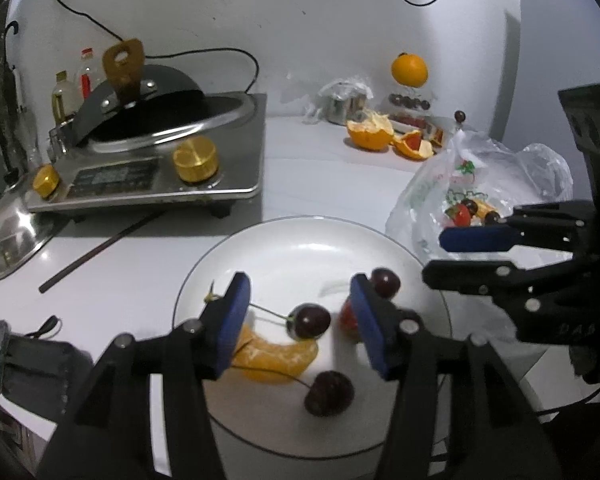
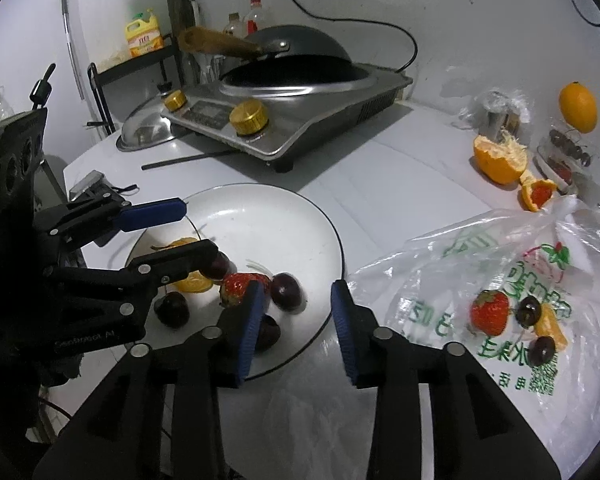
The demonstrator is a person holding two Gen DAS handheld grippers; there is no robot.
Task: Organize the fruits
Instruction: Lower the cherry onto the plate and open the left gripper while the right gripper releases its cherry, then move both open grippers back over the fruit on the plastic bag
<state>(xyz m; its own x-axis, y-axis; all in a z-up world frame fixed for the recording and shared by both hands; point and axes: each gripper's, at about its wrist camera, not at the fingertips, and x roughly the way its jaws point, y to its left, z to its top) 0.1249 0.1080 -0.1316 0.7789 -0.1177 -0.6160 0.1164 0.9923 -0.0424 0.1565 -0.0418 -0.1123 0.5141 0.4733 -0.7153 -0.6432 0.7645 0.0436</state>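
Wok (image 2: 300, 54) on cooker (image 2: 300, 120), perhaps induction

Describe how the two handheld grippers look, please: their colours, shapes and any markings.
Both the left gripper and the right gripper are built from black angular linkage bars joined by round silver pivot pins. Each finger ends in a flat, rectangular blue pad. The left gripper's black body carries faint pale lettering, too blurred to read reliably. No sleeve or hand shows.

- The left wrist camera looks down from close above the white plate (image 1: 300, 248), facing the stove (image 1: 148, 168) and back wall.
- The right wrist camera sits beside the plate (image 2: 284, 216), near the plastic bag (image 2: 480, 280).
- Both see plate, stove and bag.
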